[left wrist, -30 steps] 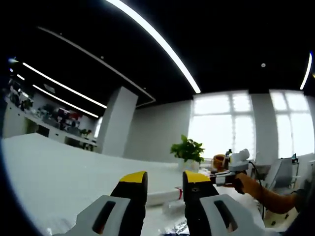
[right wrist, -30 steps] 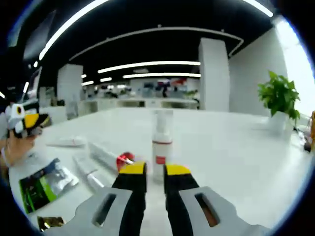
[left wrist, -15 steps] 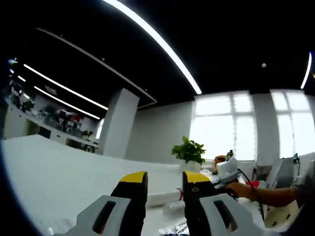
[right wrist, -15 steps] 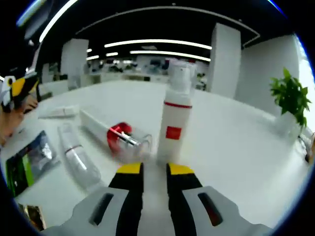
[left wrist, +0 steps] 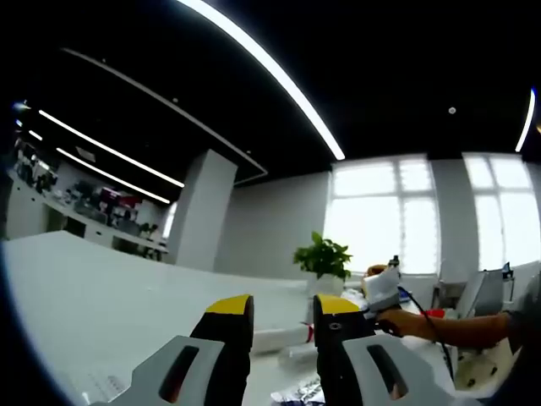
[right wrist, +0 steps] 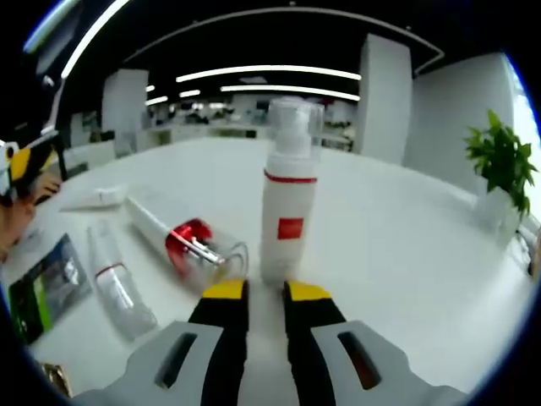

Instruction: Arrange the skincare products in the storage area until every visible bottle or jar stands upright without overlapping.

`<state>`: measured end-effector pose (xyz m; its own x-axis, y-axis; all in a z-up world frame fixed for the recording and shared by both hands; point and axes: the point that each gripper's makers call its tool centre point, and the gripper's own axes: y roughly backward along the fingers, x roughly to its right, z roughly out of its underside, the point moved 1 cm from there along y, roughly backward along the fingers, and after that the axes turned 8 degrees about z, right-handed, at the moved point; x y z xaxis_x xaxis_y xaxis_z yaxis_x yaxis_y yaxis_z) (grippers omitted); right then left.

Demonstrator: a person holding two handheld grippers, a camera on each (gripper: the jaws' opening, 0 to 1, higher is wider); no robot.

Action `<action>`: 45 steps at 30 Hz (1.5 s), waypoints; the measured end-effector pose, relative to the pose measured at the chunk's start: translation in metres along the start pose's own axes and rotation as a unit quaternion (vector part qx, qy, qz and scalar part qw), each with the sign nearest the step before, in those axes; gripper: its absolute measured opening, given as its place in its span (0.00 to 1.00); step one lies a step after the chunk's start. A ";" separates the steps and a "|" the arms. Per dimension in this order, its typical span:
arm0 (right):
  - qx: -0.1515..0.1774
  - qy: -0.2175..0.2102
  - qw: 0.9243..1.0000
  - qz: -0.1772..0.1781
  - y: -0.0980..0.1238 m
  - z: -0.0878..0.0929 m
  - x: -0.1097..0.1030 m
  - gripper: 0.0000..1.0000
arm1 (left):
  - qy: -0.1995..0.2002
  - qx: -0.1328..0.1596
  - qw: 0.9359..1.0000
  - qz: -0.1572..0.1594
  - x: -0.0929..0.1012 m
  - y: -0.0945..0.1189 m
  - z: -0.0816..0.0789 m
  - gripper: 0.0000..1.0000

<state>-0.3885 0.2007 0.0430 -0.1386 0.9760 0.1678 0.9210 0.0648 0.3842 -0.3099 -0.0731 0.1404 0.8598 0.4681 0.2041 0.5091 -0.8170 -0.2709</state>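
- Right gripper [right wrist: 255, 292]: jaws narrow, nothing between them, just short of the upright white pump bottle [right wrist: 288, 211] at 12 o'clock.
- Red-collared bottle [right wrist: 188, 244] and clear tube [right wrist: 117, 283] lie flat at 10 o'clock.
- Left gripper [left wrist: 282, 306]: jaws narrowly parted, empty, raised above the table [left wrist: 101, 296].
- Risk: advancing the right gripper could topple the standing bottle onto the lying ones.

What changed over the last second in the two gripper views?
The right gripper closed in on the upright white pump bottle, which now looms just beyond its jaws, not gripped. In the left gripper view, the right gripper and the person's hand shifted slightly left. The red-capped bottle and clear tube still lie flat; the left gripper stays put.
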 end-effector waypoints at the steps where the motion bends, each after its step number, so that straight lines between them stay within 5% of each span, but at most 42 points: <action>1: -0.001 0.000 1.000 -0.001 -0.001 0.000 0.000 0.15 | 0.000 0.000 1.000 0.000 0.000 0.000 0.000 0.28; 23: 0.011 -0.030 0.999 0.034 -0.014 0.001 0.007 0.25 | -0.001 -0.001 1.000 -0.004 -0.002 0.001 0.001 0.28; 35: 0.003 -0.010 1.000 0.014 0.003 0.003 0.004 0.37 | -0.006 0.000 1.000 -0.011 -0.004 0.002 0.000 0.29; 42: 0.024 -0.004 1.000 0.004 0.018 -0.014 0.002 0.33 | -0.006 0.005 1.000 -0.013 -0.005 0.003 -0.003 0.29; 45: 0.067 -0.014 0.998 0.011 0.029 -0.030 0.006 0.34 | -0.006 0.008 1.000 -0.015 -0.006 0.003 -0.004 0.29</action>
<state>-0.3736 0.2020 0.0821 -0.1082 0.9830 0.1483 0.9643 0.0676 0.2559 -0.3139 -0.0800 0.1416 0.8446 0.4960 0.2018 0.5350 -0.7972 -0.2797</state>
